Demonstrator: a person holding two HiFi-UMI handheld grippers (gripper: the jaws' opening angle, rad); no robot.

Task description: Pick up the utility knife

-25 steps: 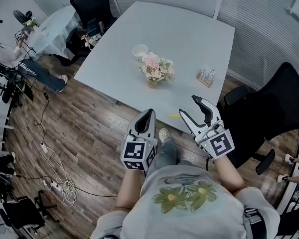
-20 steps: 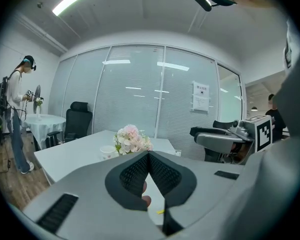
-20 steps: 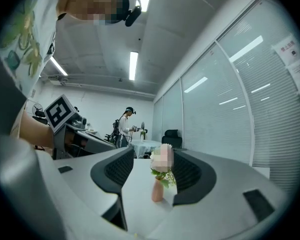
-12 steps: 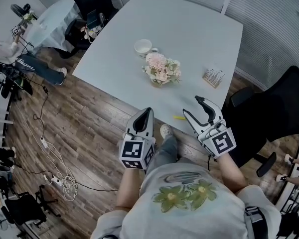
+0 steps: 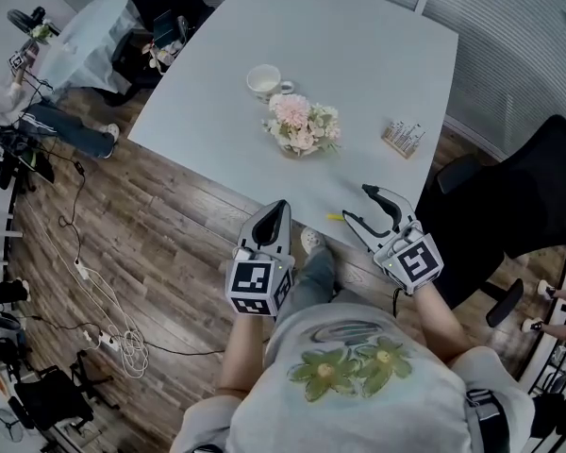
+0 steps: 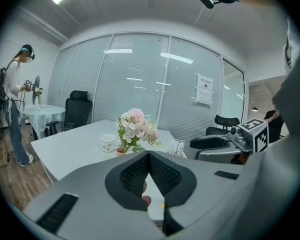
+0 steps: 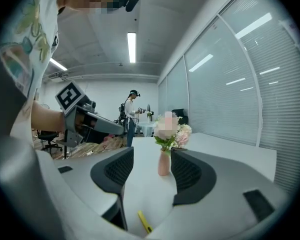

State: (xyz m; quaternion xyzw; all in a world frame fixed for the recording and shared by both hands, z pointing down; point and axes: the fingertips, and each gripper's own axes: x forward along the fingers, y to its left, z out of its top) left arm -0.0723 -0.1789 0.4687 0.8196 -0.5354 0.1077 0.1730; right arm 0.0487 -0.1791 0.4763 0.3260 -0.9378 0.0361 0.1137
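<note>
The utility knife (image 5: 335, 217) is a small yellow strip lying on the white table (image 5: 358, 45) close to its near edge. My right gripper (image 5: 357, 206) is open, just right of the knife, with its fingertips over the table edge. In the right gripper view the knife (image 7: 144, 221) lies low between the jaws, in front of the fingers and apart from them. My left gripper (image 5: 281, 206) is shut on nothing and hovers at the table edge, left of the knife. In the left gripper view the left gripper's (image 6: 148, 154) pads meet.
A pink flower vase (image 5: 300, 128) stands mid-table, with a white cup (image 5: 263, 80) behind it and a small box (image 5: 403, 138) to the right. A black office chair (image 5: 519, 196) is close on the right. Cables (image 5: 113, 343) lie on the wooden floor at the left.
The head view has shifted a little. Both grippers stay at the table's near edge, the right one slightly lower and nearer the knife.
</note>
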